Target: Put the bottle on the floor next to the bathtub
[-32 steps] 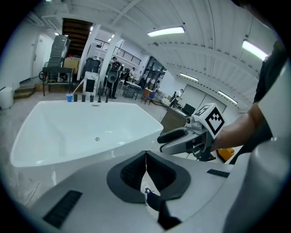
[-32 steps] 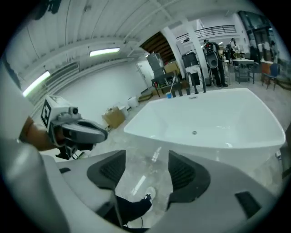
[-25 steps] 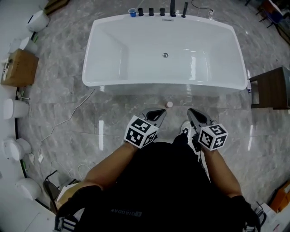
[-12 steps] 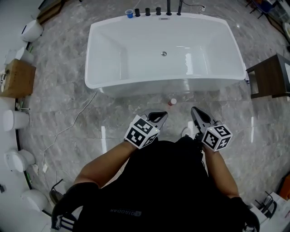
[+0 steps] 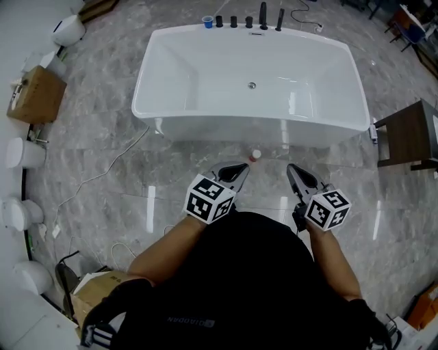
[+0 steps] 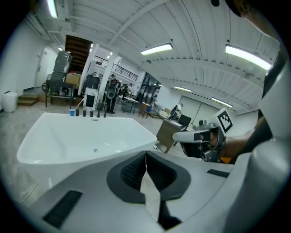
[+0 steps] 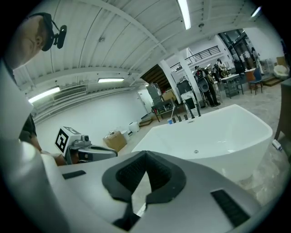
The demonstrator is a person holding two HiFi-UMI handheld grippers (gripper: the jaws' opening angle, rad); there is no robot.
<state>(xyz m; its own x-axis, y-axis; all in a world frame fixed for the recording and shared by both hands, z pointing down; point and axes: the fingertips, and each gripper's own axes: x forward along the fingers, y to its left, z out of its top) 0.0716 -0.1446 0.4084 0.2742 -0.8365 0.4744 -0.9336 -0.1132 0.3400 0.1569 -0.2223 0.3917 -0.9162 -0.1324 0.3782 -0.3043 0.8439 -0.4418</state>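
Compared with a second ago, the two grippers hang much as they did, side by side and short of the bottle. The white shape that showed on the floor beside the right gripper [image 5: 292, 169] is now covered by the person's dark-clad body. The small white bottle with a red part [image 5: 255, 156] rests on the glossy grey marbled floor [image 5: 102, 147], just beside the near long wall of the white rectangular bathtub [image 5: 205, 123] and a little right of that wall's middle. It is too small to tell whether it stands or lies, or which end is red. The left gripper [image 5: 241, 168] points toward the floor near the bottle but stays apart from it. The right gripper is further off to the bottle's right. Neither gripper view shows the bottle, because each gripper's grey body fills the lower half and blocks the floor at the foot of the bathtub. Those views show both pairs of jaws pressed together at the tips with nothing between them, only a sliver of pale floor behind the black pads. A blue cup [image 5: 208, 22] and a row of black taps [image 5: 246, 20] sit on the bathtub's far rim. A dark wooden side table [image 5: 409, 133] is cut off by the right edge of the head view.
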